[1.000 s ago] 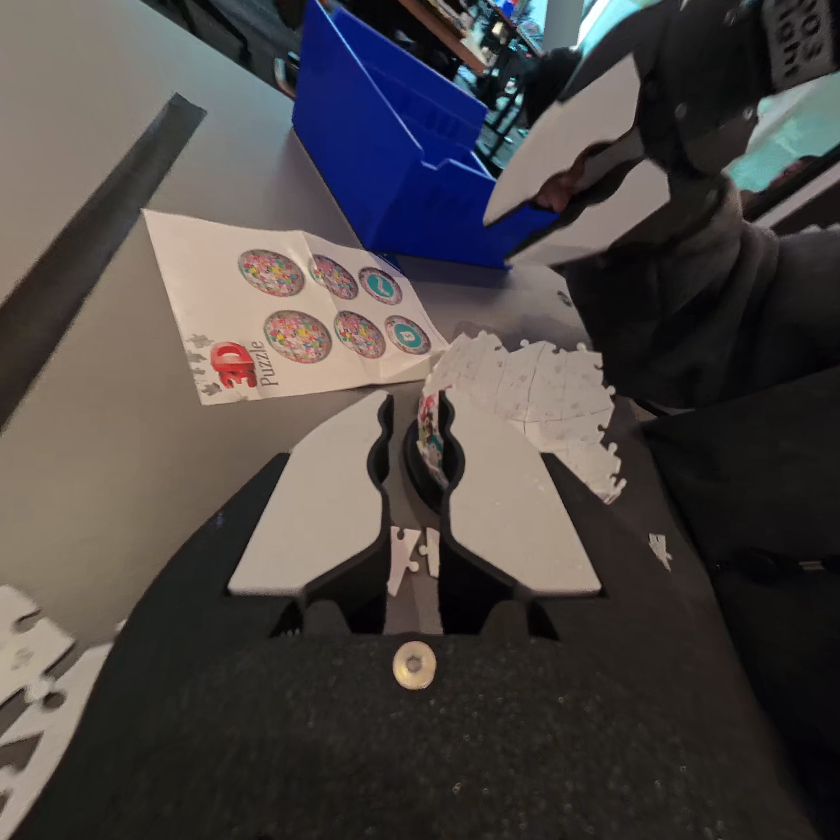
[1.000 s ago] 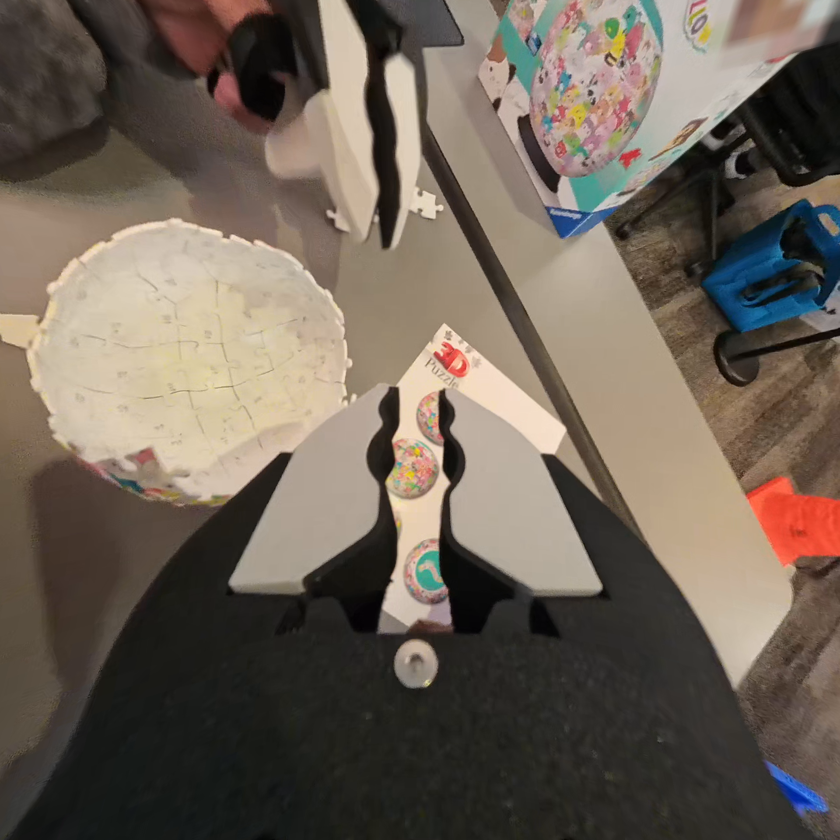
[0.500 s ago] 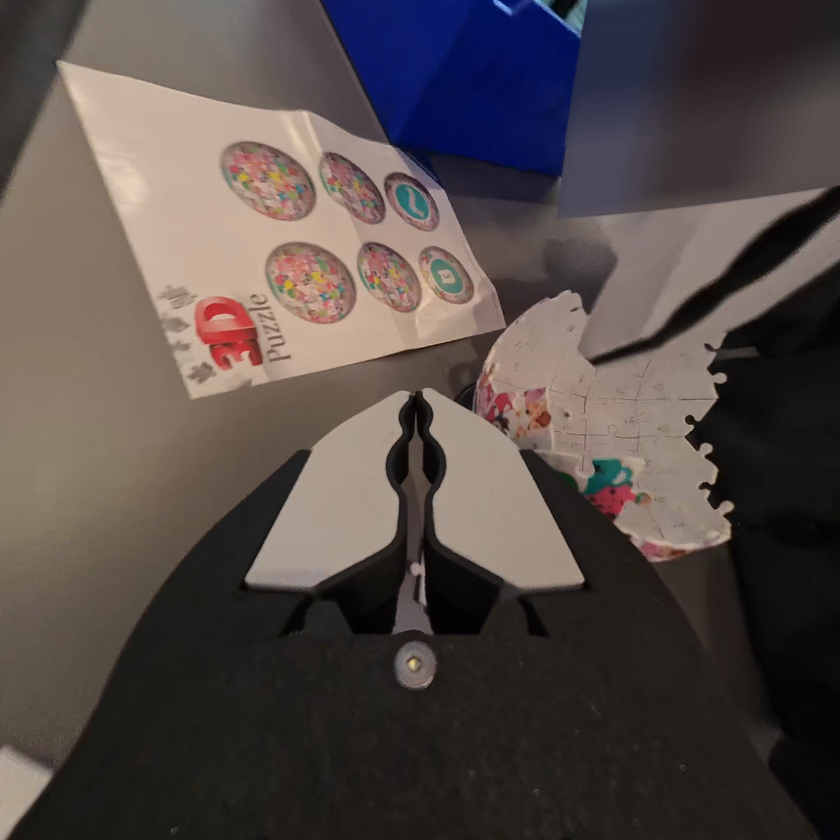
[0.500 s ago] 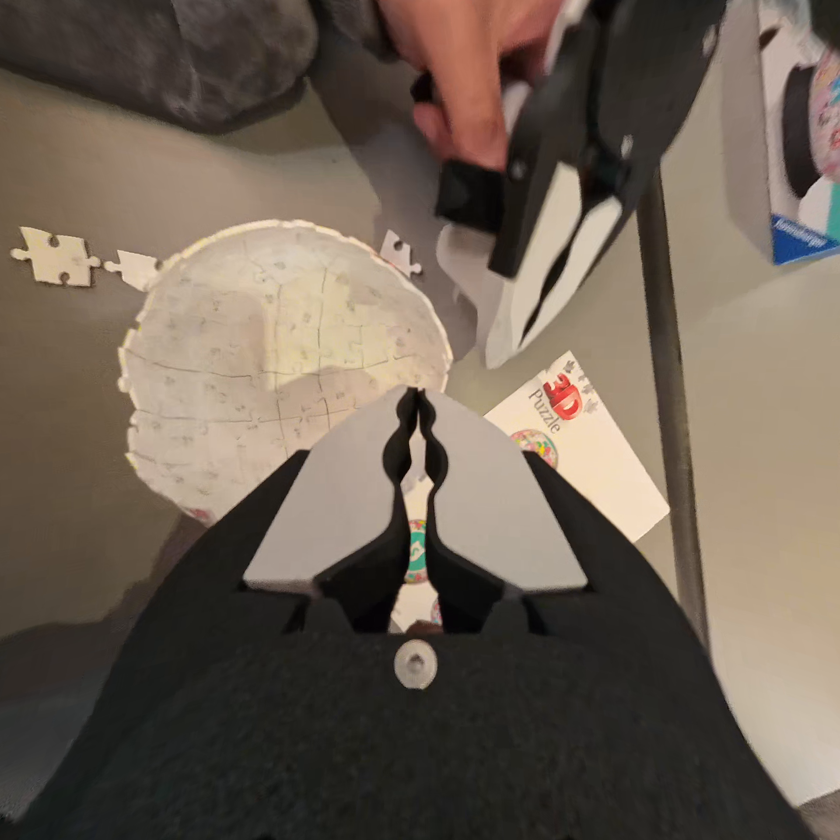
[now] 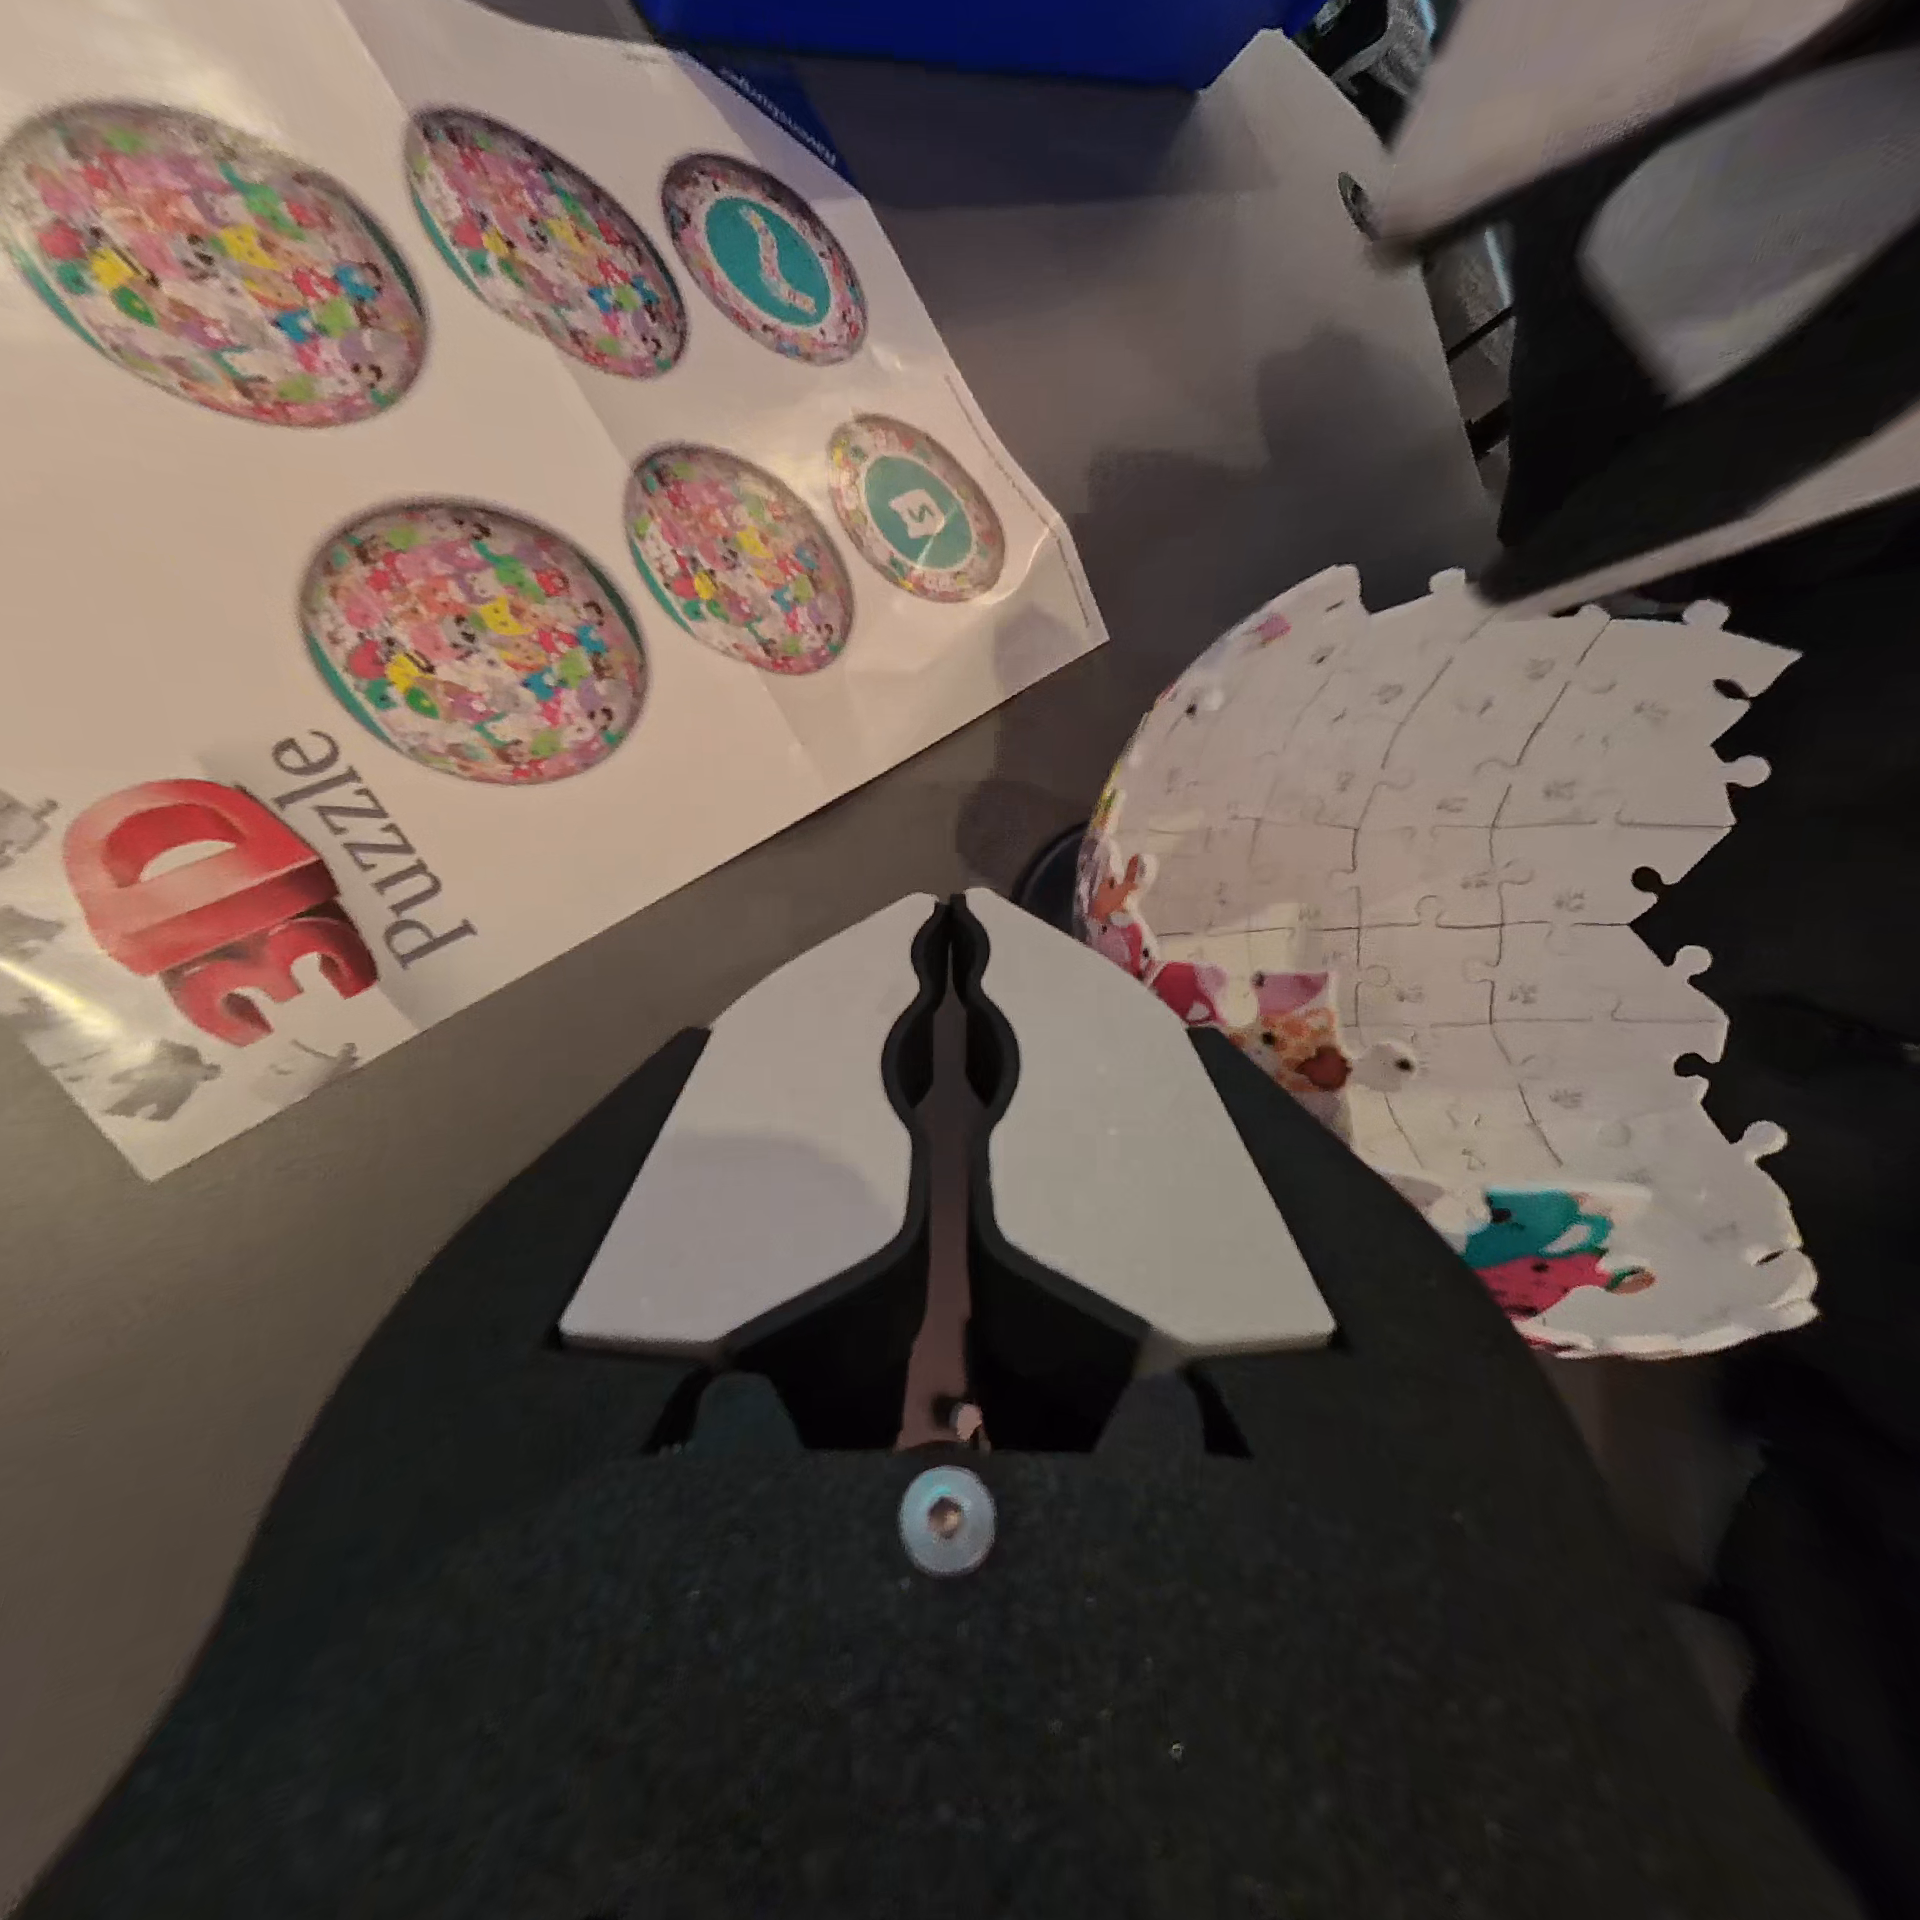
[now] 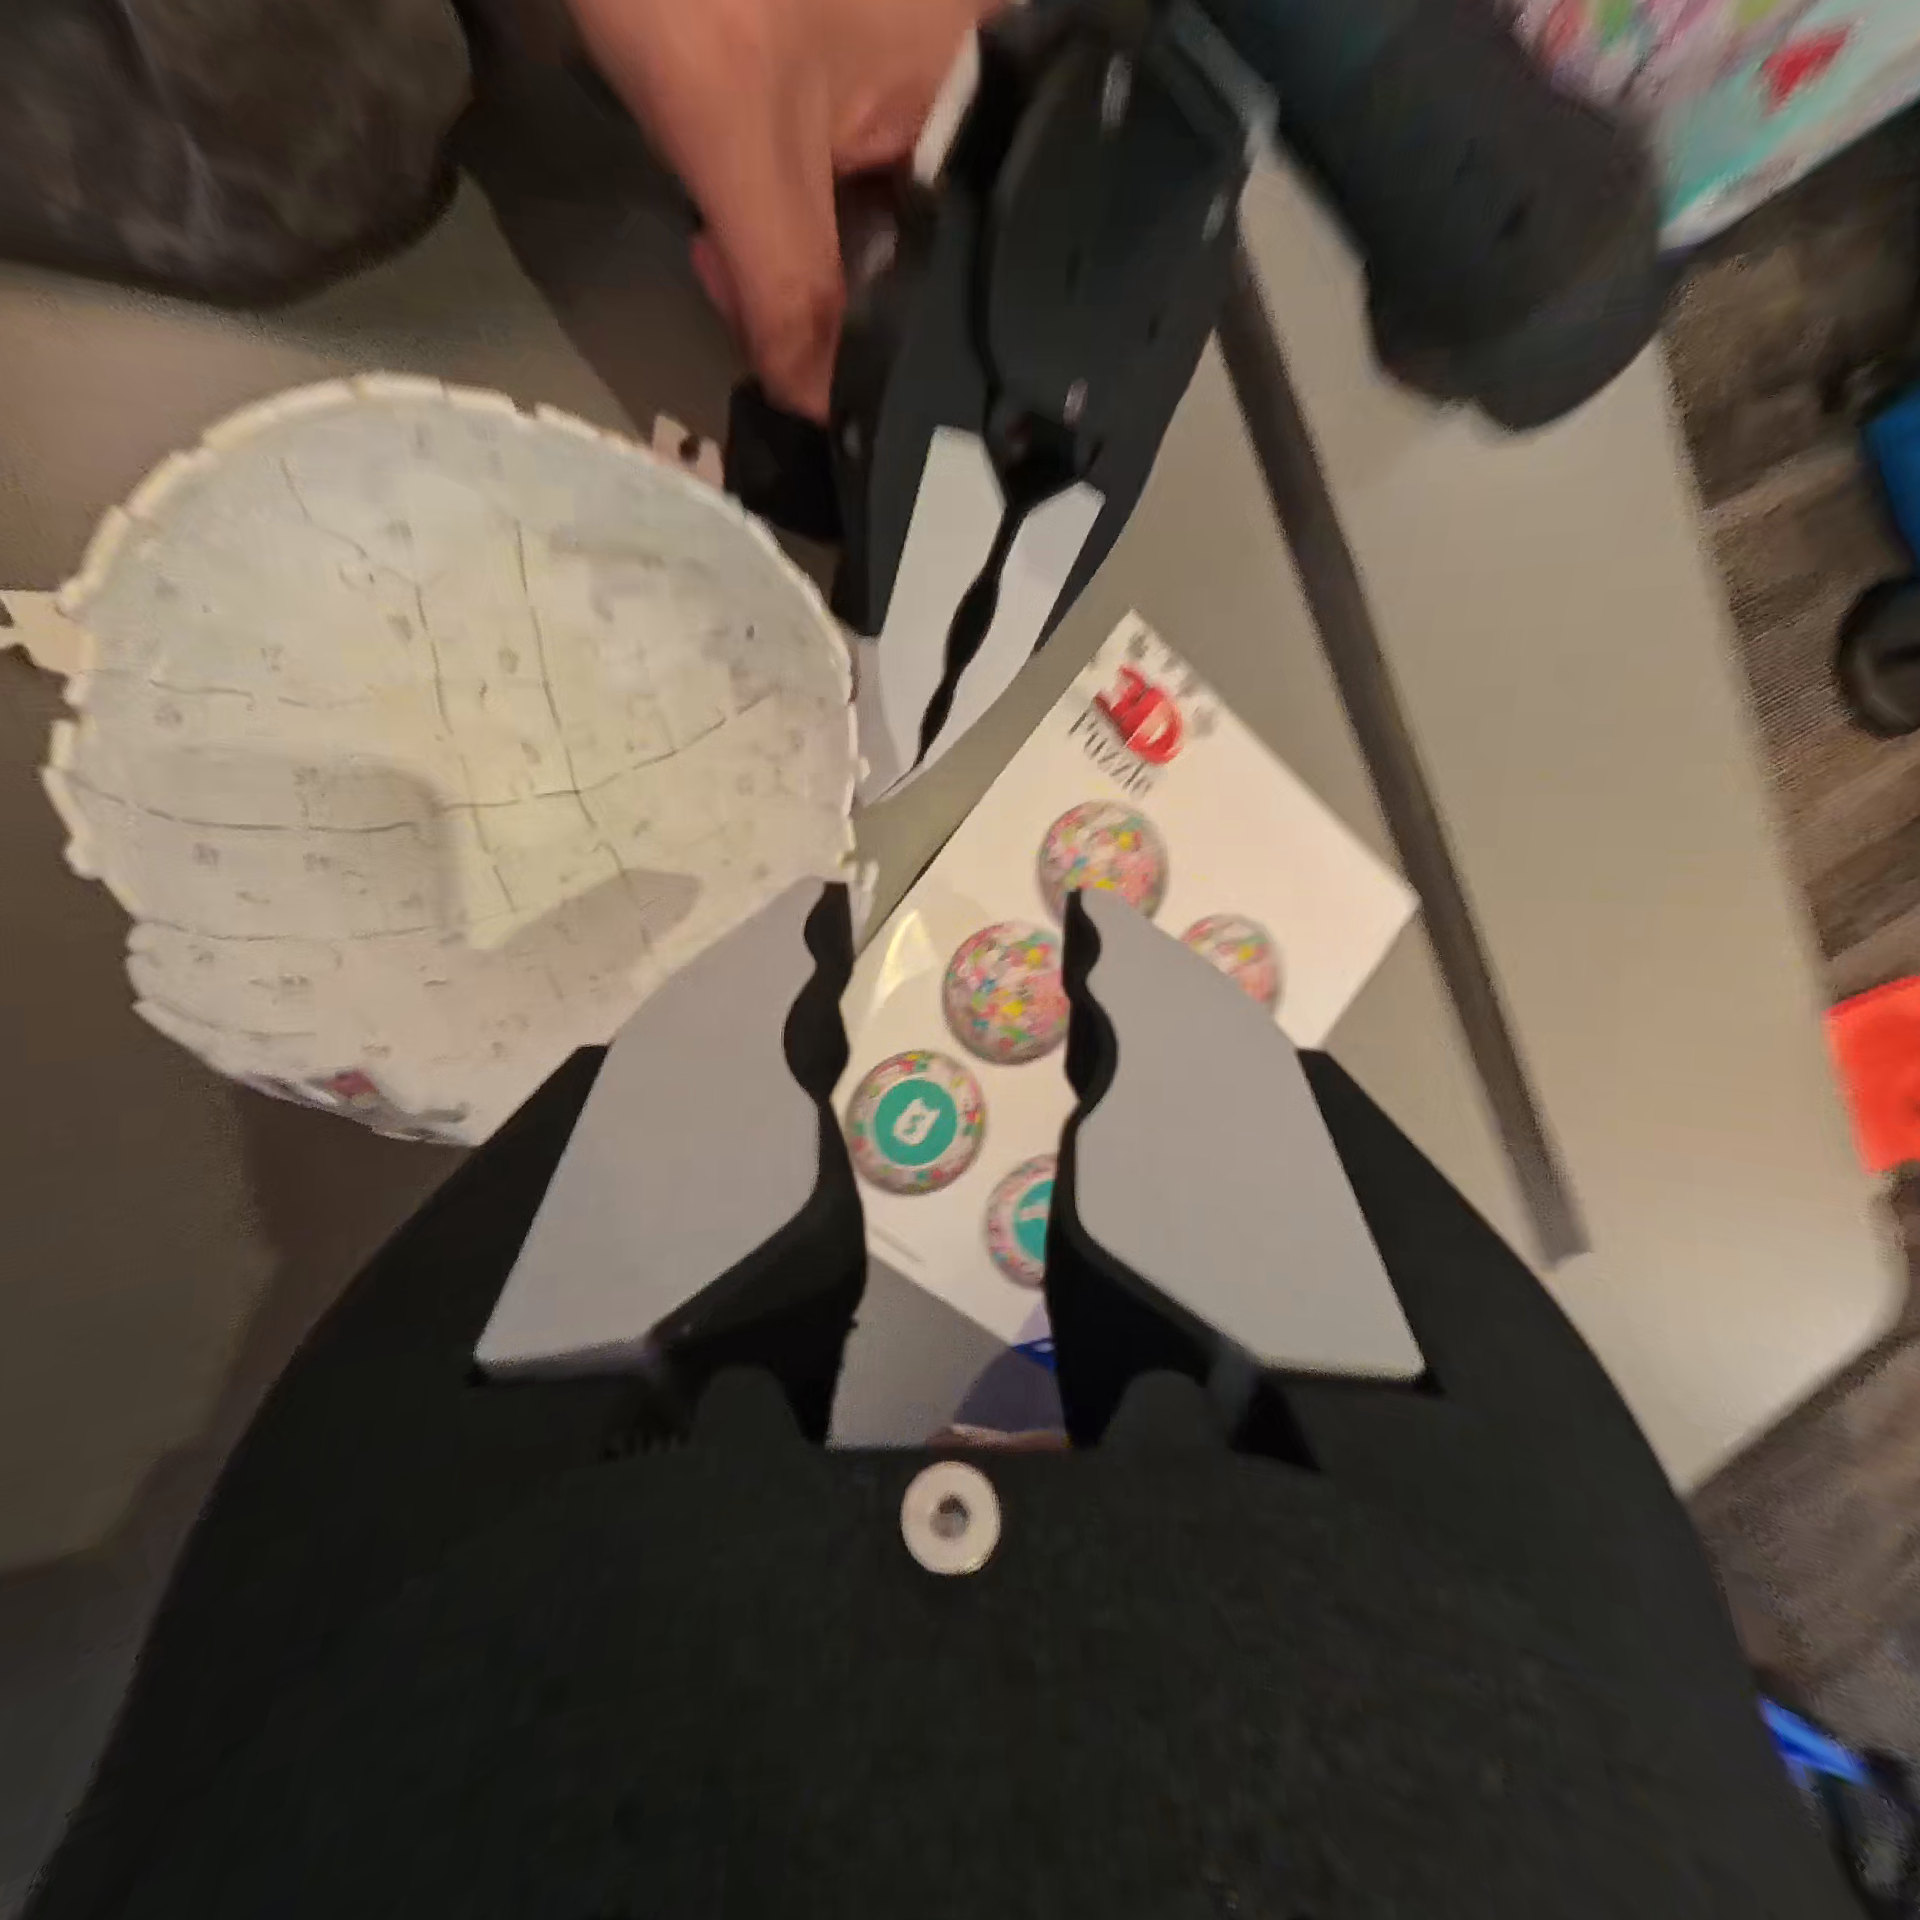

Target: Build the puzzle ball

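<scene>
One half-built puzzle ball on grey table, one instruction sheet, left hand-held gripper closed together, right hand-held gripper apart, empty.

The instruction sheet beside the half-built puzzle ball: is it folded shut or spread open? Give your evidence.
Spread open. The instruction sheet lies flat on the grey table, crease lines showing, with all six printed ball pictures face up.

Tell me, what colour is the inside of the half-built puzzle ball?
White, plain inside the puzzle ball; the right wrist view shows it best.
</scene>
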{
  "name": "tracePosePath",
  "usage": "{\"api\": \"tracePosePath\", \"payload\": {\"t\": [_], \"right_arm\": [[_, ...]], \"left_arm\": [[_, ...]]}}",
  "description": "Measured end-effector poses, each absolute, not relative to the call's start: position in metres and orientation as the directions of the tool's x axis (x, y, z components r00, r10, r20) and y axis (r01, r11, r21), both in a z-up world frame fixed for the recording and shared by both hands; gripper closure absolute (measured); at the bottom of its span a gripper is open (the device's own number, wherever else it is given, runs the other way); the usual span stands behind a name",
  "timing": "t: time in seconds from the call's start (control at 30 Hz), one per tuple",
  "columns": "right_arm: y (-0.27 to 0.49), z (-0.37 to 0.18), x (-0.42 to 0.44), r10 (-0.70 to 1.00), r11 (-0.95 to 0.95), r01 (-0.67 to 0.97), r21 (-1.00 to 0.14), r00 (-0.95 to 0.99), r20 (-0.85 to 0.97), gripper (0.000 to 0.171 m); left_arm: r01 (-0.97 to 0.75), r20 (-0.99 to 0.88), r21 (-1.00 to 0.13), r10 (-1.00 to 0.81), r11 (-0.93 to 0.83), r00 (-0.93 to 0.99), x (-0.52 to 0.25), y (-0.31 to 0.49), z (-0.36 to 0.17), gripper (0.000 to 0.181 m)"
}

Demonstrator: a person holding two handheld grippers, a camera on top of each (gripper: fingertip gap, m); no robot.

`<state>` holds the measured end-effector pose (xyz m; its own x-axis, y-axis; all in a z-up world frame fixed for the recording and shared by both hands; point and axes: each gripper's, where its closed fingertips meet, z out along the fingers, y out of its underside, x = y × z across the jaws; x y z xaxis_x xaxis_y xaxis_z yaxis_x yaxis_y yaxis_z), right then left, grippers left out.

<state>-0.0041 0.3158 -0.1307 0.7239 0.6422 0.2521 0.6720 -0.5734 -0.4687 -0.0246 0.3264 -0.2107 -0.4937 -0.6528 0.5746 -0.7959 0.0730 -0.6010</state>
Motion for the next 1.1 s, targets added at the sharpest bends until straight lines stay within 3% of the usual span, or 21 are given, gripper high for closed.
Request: {"api": "tracePosePath", "payload": {"t": [0.2, 0.3, 0.47, 0.57, 0.7, 0.83, 1.1], "right_arm": [[0.296, -0.149, -0.006, 0.516, -0.696, 0.433, -0.573, 0.856, 0.021, 0.145], [0.283, -0.152, 0.001, 0.449, -0.777, 0.374, -0.506, 0.893, -0.030, 0.143], [0.272, -0.130, 0.012, 0.371, -0.810, 0.346, -0.473, 0.928, 0.042, 0.134], [0.263, -0.095, -0.014, 0.358, -0.701, 0.264, -0.663, 0.934, -0.008, 0.135], [0.244, -0.077, -0.051, 0.419, -0.459, 0.124, -0.880, 0.903, -0.091, 0.129], [0.240, -0.089, -0.061, 0.413, -0.379, 0.013, -0.926, 0.897, -0.156, 0.119], [0.238, -0.126, -0.067, 0.417, -0.360, 0.127, -0.924, 0.908, -0.037, 0.111]], "left_arm": [[-0.811, 0.543, -0.586, -0.736, 0.013, -0.404, -0.026, 0.351, -0.207, 0.181], [-0.780, 0.529, -0.617, -0.789, -0.105, -0.313, -0.036, 0.371, -0.179, 0.178], [-0.723, 0.516, -0.640, -0.843, -0.261, -0.152, -0.075, 0.367, -0.130, 0.149], [-0.694, 0.509, -0.647, -0.857, -0.316, -0.085, -0.096, 0.342, -0.112, 0.146], [-0.607, 0.335, -0.766, -0.937, -0.210, -0.098, -0.108, 0.306, -0.101, 0.149], [-0.539, 0.249, -0.828, -0.963, -0.156, -0.105, -0.106, 0.290, -0.106, 0.147], [-0.489, 0.232, -0.855, -0.971, -0.174, -0.061, -0.108, 0.286, -0.121, 0.146]]}}
